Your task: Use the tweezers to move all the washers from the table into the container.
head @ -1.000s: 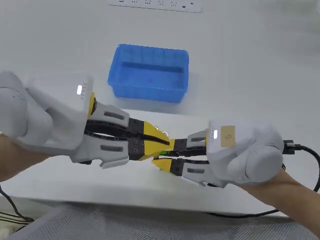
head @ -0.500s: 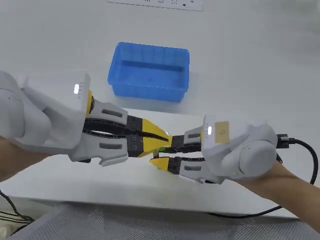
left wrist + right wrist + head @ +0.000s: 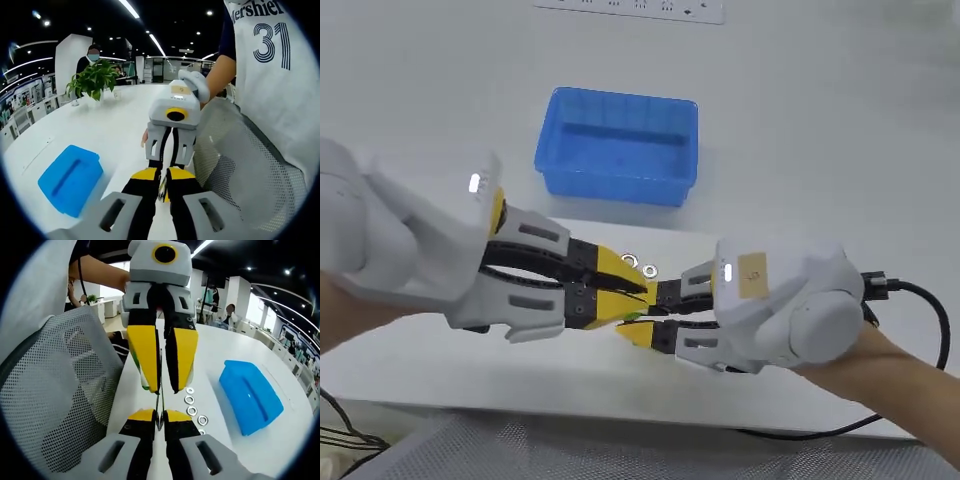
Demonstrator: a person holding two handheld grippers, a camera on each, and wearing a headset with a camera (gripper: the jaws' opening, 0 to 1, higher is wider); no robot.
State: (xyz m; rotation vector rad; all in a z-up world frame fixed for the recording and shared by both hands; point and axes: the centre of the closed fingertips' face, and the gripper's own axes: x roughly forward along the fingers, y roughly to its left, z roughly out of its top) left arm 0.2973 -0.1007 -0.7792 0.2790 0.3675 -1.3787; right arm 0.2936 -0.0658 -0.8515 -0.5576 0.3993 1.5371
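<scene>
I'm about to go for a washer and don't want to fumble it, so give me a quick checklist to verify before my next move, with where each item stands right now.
1. Tweezers held: ok. The tweezers sit between the shut jaws of the left gripper and the right gripper.
2. Single working hold: not ok. Both grippers are on them, nose to nose.
3. Tweezer tips free: cannot tell, as the jaws hide them.
4. Washers located: ok. The washers lie in a row on the table beside the grippers.
5. Container ready: ok. The blue container stands open beyond the washers.
</scene>
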